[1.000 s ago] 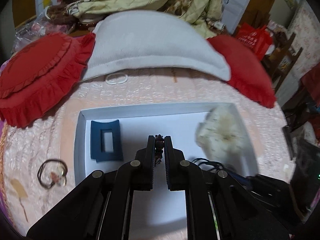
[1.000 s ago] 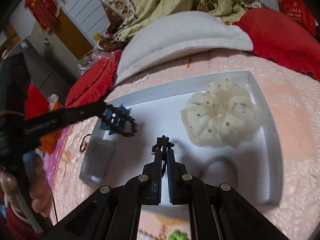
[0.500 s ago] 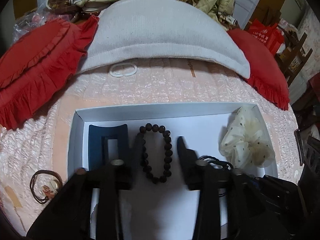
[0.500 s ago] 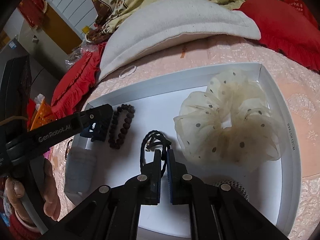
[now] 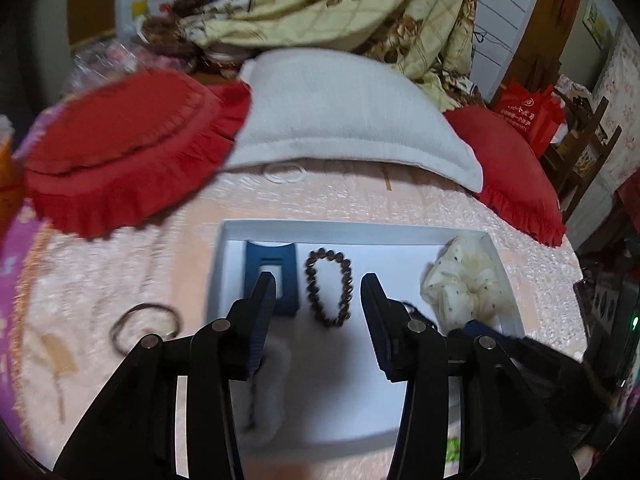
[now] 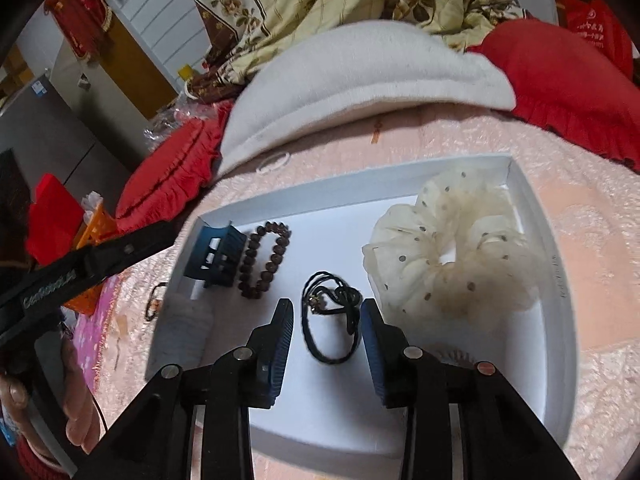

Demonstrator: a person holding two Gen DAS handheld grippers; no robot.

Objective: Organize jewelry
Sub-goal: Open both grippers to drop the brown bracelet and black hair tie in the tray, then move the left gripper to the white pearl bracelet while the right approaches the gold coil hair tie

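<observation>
A white tray [image 5: 224,240] [image 6: 536,216] lies on the pink bedspread. In it lie a blue hair claw [image 5: 270,268] [image 6: 218,258], a dark bead bracelet [image 5: 329,286] [image 6: 264,264], a black hair tie [image 6: 330,316] and a cream dotted scrunchie [image 5: 464,284] [image 6: 452,248]. My left gripper [image 5: 318,282] is open and empty, raised above the bracelet. My right gripper [image 6: 327,308] is open and empty, its fingers either side of the black hair tie. A brown hair tie [image 5: 142,326] lies on the bedspread left of the tray.
A white ring [image 5: 285,173] [image 6: 274,162] lies beyond the tray by a white pillow [image 5: 340,112]. Red ruffled cushions [image 5: 128,152] [image 6: 560,80] flank the pillow. A grey fuzzy item [image 6: 186,332] sits in the tray's near left corner.
Both grippers have opened: the left let the bead bracelet down into the tray and pulled back, the right released the black hair tie beside the scrunchie.
</observation>
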